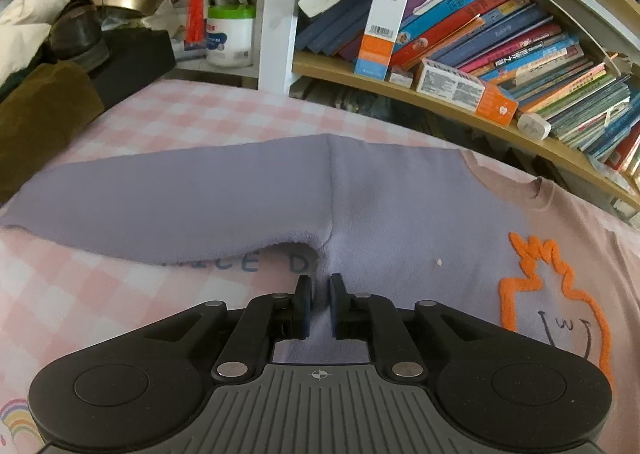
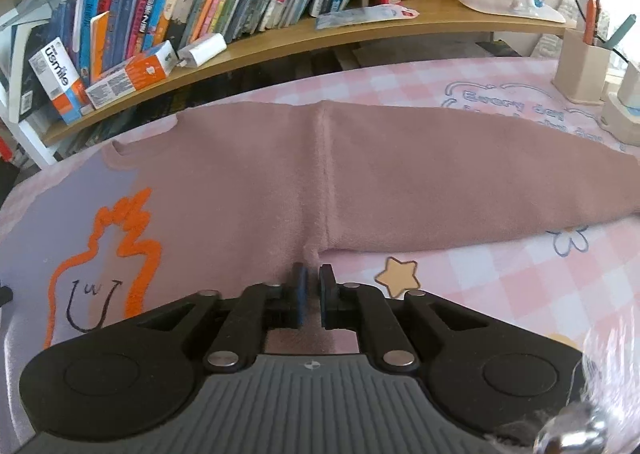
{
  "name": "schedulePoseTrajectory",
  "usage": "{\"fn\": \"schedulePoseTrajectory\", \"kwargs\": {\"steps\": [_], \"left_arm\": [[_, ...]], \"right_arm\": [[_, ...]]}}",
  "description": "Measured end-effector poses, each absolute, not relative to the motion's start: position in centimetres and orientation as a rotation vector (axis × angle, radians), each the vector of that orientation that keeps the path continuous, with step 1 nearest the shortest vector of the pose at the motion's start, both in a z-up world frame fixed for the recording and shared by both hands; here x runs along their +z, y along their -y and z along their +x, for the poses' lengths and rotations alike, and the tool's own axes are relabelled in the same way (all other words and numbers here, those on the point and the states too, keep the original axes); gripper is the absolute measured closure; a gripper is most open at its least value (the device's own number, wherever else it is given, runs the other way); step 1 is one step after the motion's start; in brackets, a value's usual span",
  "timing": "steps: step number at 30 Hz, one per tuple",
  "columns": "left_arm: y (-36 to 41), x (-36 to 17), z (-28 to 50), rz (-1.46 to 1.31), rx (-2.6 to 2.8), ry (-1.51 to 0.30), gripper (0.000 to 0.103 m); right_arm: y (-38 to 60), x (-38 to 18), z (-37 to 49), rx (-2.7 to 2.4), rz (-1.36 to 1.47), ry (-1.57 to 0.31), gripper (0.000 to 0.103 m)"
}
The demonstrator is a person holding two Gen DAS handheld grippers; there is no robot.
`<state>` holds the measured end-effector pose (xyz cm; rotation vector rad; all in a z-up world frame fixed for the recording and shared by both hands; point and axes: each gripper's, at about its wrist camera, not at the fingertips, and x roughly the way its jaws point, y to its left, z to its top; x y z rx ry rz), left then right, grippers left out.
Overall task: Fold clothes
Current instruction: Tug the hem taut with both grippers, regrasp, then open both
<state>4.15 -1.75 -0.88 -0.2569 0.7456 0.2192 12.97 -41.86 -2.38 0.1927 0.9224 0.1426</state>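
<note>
The left gripper point(image 1: 320, 282) is pointing forward and sitting low, its two black fingers standing nearly together with only a narrow gap between the blue pads point(image 1: 305, 310). The right gripper point(image 2: 313, 274) is sitting in the same pose, low and level, its fingers likewise drawn close with a slim slit showing between them.

Plenty of open checked tablecloth point(image 1: 80, 286) this side of the sweater point(image 1: 400, 205). Far edge is hemmed in by the bookshelf point(image 1: 440, 101), a dark clothes pile point(image 1: 44, 109) on the left, and pen holders point(image 2: 580, 65) on the right.
</note>
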Motion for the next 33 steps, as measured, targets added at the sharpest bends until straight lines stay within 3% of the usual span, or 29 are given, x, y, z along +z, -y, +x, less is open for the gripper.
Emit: {"fn": "schedulePoseTrajectory", "kwargs": {"steps": [3,7,12,20,31,32,33], "left_arm": [[2.2,-0.4,2.9,-0.248,0.208,-0.745,0.088],[2.8,0.3,1.2,-0.237,0.193,-0.745,0.087],[3.9,0.8,-2.6,-0.224,0.196,-0.752,0.063],[4.7,-0.1,-8.1,-0.301,0.286,-0.792,0.063],[4.3,-1.3,-9.2,-0.324,0.248,-0.800,0.064],[4.1,-1.2,-9.2,-0.335,0.241,-0.802,0.066],[4.0,-1.2,-9.2,-0.340,0.237,-0.801,0.074]], "right_arm": [[42.5,-1.9,11.7,0.148,0.200,-0.918,0.079],[43.2,-1.2,9.0,0.175,0.191,-0.926,0.070],[44.0,-0.6,4.3,0.235,0.153,-0.955,0.069],[43.7,-0.4,-0.1,0.281,0.130,-0.992,0.069],[42.7,-0.5,-3.5,0.299,0.072,-1.000,0.071],[42.6,-0.5,-3.8,0.301,0.067,-1.001,0.074],[42.3,-0.5,-4.1,0.298,0.045,-0.991,0.081]]}}
